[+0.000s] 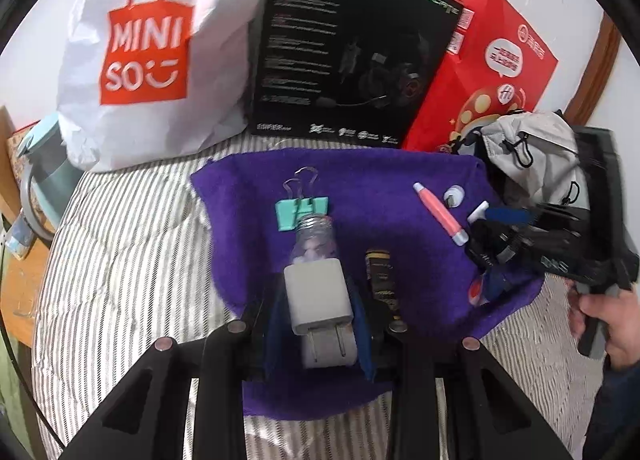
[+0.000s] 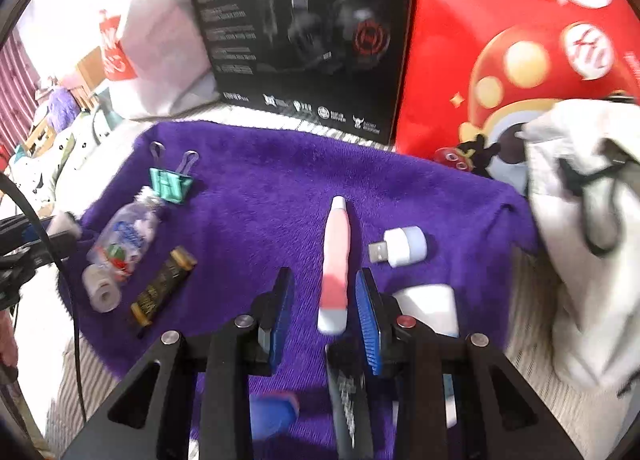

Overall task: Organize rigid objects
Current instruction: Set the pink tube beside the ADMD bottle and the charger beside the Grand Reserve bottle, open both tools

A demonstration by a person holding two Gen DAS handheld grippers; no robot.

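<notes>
A purple cloth (image 1: 380,179) carries the small items. My left gripper (image 1: 320,312) is shut on a white charger plug (image 1: 316,296), prongs toward the camera. Just beyond it lie a clear bottle (image 1: 310,240), a teal binder clip (image 1: 302,211) and a black-and-gold tube (image 1: 380,276). My right gripper (image 2: 324,300) stands open over the cloth. A pink pen (image 2: 336,260) lies between its blue pads, nearer the right one, with a gap on the left. In the left wrist view the right gripper (image 1: 492,232) sits by the pen's (image 1: 440,213) near end. A white USB light (image 2: 400,248) lies right of the pen.
Behind the cloth stand a white MINISO bag (image 1: 132,51), a black headset box (image 1: 352,47) and a red paper bag (image 1: 488,71). A grey drawstring pouch (image 1: 536,155) lies at the right. Striped bedding (image 1: 128,244) surrounds the cloth. A teal jug (image 1: 44,167) stands left.
</notes>
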